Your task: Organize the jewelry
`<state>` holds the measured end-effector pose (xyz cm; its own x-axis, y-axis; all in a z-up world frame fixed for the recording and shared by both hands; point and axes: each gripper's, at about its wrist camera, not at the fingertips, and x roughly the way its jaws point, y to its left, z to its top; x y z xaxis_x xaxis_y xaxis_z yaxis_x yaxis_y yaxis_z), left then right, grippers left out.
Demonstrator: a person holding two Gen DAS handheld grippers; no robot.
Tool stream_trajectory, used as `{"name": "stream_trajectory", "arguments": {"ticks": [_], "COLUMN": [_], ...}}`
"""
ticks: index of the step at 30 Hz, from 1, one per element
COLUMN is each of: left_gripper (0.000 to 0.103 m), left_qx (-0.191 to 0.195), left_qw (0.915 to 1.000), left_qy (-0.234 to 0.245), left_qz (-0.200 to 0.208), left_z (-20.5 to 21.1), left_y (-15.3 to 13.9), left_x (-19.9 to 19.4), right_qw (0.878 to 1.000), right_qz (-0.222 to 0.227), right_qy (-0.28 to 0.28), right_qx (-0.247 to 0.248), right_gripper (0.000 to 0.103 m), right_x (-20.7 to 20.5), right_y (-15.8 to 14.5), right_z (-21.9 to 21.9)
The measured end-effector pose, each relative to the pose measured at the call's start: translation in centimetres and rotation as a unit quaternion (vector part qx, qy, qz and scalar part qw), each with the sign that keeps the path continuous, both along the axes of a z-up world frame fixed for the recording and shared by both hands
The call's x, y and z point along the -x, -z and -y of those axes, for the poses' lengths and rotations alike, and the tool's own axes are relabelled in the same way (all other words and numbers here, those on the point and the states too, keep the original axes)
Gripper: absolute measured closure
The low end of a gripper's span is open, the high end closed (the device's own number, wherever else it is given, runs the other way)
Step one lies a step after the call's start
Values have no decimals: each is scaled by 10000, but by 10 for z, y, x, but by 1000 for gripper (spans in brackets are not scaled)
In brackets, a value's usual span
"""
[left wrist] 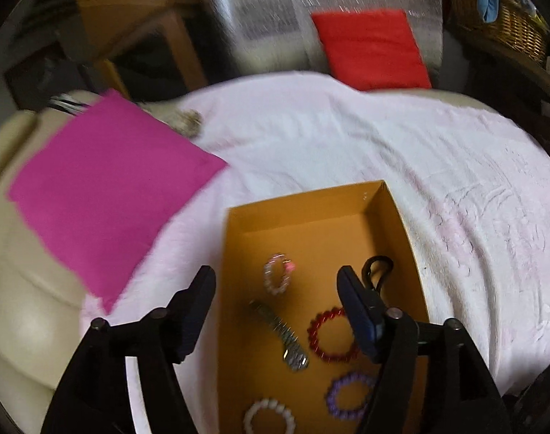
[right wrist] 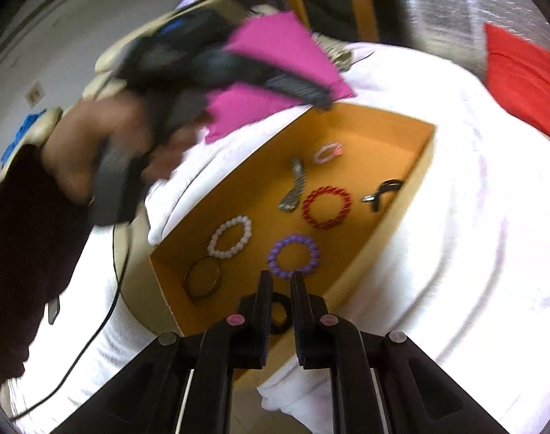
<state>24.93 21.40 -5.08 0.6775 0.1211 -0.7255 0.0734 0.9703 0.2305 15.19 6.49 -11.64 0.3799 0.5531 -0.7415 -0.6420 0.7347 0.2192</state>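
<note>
Left hand-held gripper point(left wrist: 276, 291) hovers, fingers apart, over the box point(left wrist: 401, 217); right hand-held gripper point(right wrist: 281, 284), nearly together, clamps a dark ring point(right wrist: 279, 313) for dropping in near the purple bracelet point(right wrist: 293, 256).

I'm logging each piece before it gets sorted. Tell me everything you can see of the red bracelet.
The red bracelet is a closed ring of small, glossy red beads, glass or plastic by the look. It lies flat on the floor of the open orange cardboard box, roughly mid-box. The metal watch lies just beside it; contact is unclear. The purple bracelet is apart from it. In the left wrist view, one finger of the open left tongs overlaps it.
</note>
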Motion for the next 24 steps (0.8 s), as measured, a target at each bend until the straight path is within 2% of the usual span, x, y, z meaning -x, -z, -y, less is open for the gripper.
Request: {"name": "stream_trajectory", "arguments": {"ticks": [1,4,6,7,15,19,24], "left_gripper": [29,24,22,21,13,12,8], "left_qx": [-38,-158,-169,-180,-166,-233,-321], "left_qw": [9999,9976,9955,9939,9799,9725,9621], "left_qy": [-61,-428,-597,-718,-1409,-1689,-1975], "left_qz": [112,527,711,818,1405,1589,1852], "left_z": [-1,-6,-10,-12,-17,-18,-17], "left_y": [-3,-19,-27,-32,-61,-70,-81], "left_x": [9,54,80,95,183,211,243], "right_qw": [9999,9990,9979,9968,9896,9842,9782], "right_qz": [80,252,323,388,769,1018,1115], "right_qy": [94,362,551,686,1218,1442,1734], "right_qx": [-8,-78,-125,-141,-15,140,230], "right_gripper": [87,71,48,44,39,37,37], "right_x": [3,15,21,25,59,79,96], "right_y": [-4,-15,-19,-23,-52,-68,-84], "right_z": [6,24,33,38,44,44,51]}}
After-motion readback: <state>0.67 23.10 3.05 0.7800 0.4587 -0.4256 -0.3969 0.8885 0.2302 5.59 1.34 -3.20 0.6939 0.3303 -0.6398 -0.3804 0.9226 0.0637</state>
